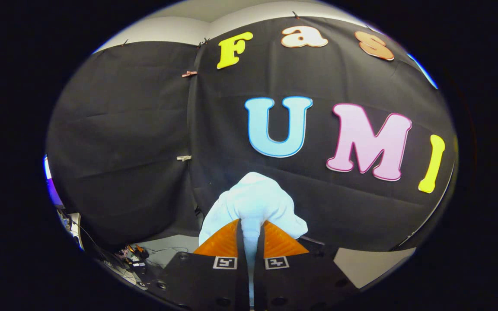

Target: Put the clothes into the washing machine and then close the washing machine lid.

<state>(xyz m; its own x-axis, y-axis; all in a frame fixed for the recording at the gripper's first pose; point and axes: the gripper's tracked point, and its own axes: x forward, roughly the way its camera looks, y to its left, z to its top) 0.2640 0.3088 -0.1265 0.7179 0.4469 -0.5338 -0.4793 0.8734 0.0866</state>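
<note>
The gripper sits nearest the camera, its two fingers drawn close together and pinching a bunched piece of pale bluish-white cloth between them; a narrow strip of the fabric runs down the slit between the fingers, and the rest bulges out in a soft crumpled lump just ahead of and above the fingertips, held up in the air. Beyond the cloth hangs the booth's black cloth wall, two panels meeting at a seam to the left of the gripper, with small clips fastened along that seam. Below the wall, a pale surface shows to the right of the fingers, and low to the left lies a tangle of cables and small gear.
</note>
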